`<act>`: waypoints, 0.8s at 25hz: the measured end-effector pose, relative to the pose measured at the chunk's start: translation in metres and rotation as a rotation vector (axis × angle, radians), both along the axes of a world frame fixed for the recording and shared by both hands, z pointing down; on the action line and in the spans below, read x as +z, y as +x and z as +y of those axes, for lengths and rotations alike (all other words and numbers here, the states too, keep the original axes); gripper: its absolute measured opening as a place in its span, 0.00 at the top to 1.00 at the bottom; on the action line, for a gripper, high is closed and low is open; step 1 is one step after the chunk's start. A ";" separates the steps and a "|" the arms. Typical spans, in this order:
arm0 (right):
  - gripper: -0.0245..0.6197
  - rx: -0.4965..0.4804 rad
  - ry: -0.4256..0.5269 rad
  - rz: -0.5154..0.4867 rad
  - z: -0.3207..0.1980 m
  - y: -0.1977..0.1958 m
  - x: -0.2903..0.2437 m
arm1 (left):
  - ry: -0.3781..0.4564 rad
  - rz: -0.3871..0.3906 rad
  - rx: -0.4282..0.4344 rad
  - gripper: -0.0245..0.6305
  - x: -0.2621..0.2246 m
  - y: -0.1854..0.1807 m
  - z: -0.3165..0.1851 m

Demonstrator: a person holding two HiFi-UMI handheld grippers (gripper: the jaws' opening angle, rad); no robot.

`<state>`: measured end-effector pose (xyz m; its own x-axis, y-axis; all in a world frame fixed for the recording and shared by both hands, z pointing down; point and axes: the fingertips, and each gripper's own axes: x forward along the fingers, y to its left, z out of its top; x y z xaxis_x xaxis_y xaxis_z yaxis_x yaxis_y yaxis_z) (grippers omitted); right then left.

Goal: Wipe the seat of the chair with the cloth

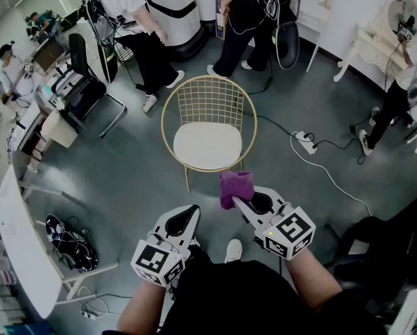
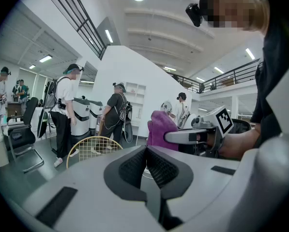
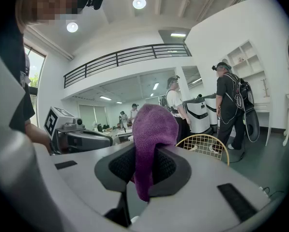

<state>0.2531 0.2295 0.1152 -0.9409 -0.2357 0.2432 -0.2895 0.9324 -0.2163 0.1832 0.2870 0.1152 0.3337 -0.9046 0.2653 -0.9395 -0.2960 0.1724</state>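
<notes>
The right gripper [image 3: 145, 167] is clenched on the purple cloth [image 3: 152, 129]. The cloth stands up between the 2 jaws as a rounded bunch, and 1 end of it hangs down behind the pads. The left gripper [image 2: 145, 164] is closed too, jaw against jaw, with nothing between them. It is held beside the right one, slightly nearer to the person.

In the head view the cloth is up in the air, just before the front rim of the chair [image 1: 208, 145] and not on the seat. The chair has a round white seat, free of objects, and a gold wire back and frame. It stands on the grey floor [image 1: 138, 166]. A white power strip [image 1: 304, 142] with its cable lies on the floor to the right of the chair. Behind the chair, 2 people [image 1: 142, 19] are standing beside white machines.
</notes>
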 end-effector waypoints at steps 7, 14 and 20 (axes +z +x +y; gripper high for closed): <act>0.86 0.001 -0.007 -0.003 -0.005 -0.004 0.002 | -0.003 0.000 -0.002 0.95 0.001 -0.005 -0.004; 0.86 -0.004 -0.024 -0.030 -0.008 -0.021 -0.001 | -0.014 0.001 0.002 0.95 0.002 -0.021 -0.007; 0.86 0.004 -0.032 -0.024 -0.012 -0.045 -0.003 | -0.017 0.007 0.004 0.95 -0.001 -0.047 -0.011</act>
